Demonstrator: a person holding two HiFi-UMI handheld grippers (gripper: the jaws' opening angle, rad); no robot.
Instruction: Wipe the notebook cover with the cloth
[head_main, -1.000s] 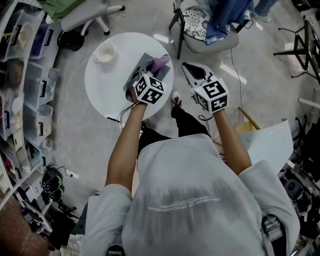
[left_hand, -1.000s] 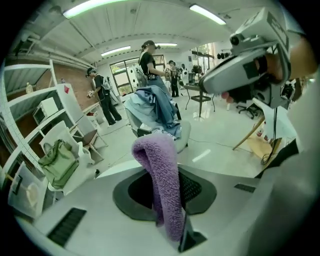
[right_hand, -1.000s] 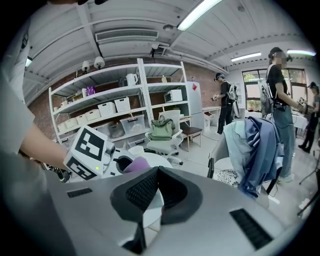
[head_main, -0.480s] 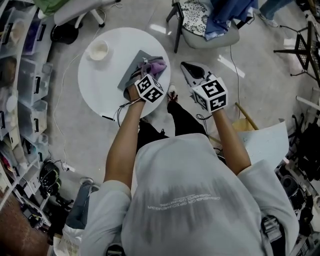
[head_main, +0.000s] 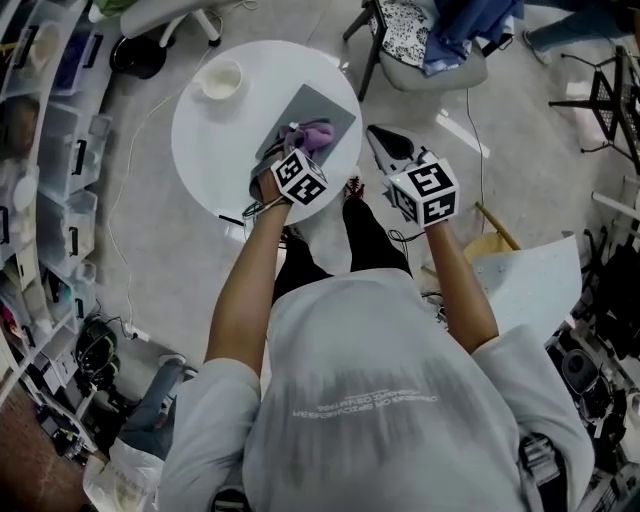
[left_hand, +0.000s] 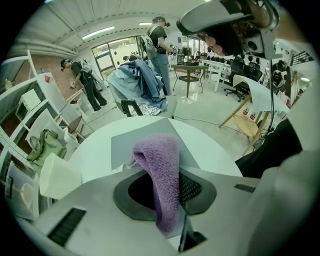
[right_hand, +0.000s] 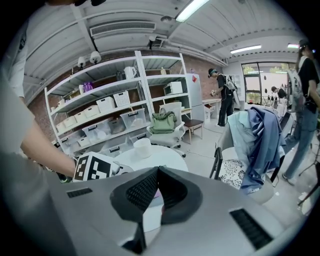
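The grey notebook (head_main: 322, 106) lies flat on the round white bench (head_main: 215, 140), toward the side nearest the person's right arm, with one corner close to the rim. The purple cloth (head_main: 312, 134) sits bunched over the notebook's near end (whether it presses on the cover or only brushes it cannot be told). The left hand-held gripper (left_hand: 167, 181) is clamped on that cloth: in the left gripper view the terry strip runs down between the two dark pads and its free end folds forward above the grey cover. A white cup (head_main: 221, 80) stands on the far left part of the bench, well apart from the notebook. The right hand-held gripper (right_hand: 157, 171) has its jaws together with nothing between them, and is held off the bench's edge, over the floor. Beyond it stands a chair (head_main: 430, 45) draped with blue clothing.
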